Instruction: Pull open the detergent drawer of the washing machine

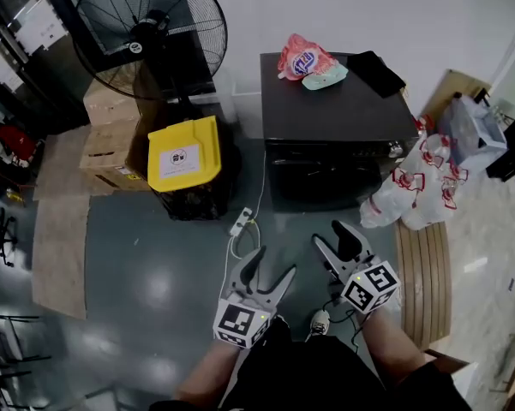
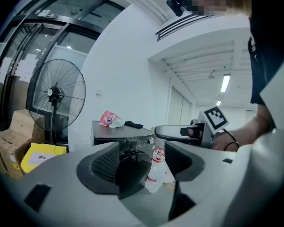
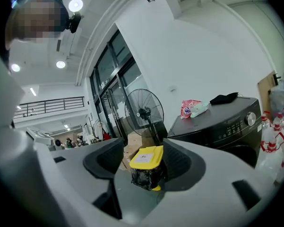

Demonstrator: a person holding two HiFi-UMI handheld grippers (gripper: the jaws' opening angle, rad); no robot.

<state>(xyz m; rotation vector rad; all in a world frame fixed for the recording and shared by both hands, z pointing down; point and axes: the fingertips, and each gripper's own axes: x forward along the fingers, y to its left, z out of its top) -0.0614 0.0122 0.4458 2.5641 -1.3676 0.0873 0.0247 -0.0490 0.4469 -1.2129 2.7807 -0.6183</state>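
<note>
The washer (image 1: 338,101) is a dark, smooth box with a flat top. It stands far off on the shiny grey floor (image 1: 154,264), right of the yellow-lidded bin (image 1: 184,152), with a crinkly pink bag (image 1: 304,60) on it. The left hand-held gripper (image 1: 274,261) and right hand-held gripper (image 1: 328,233) are near, spread apart, pinching nothing.

washing machine (image 1: 338,101): glossy dark | floor (image 1: 146,272): smooth, shiny | boxes (image 1: 110,144): cardboard

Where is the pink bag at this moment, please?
In the head view the pink bag lies on top of the dark washing machine, near the far left corner, beside a pale green packet, with a black cloth to their right.
</note>
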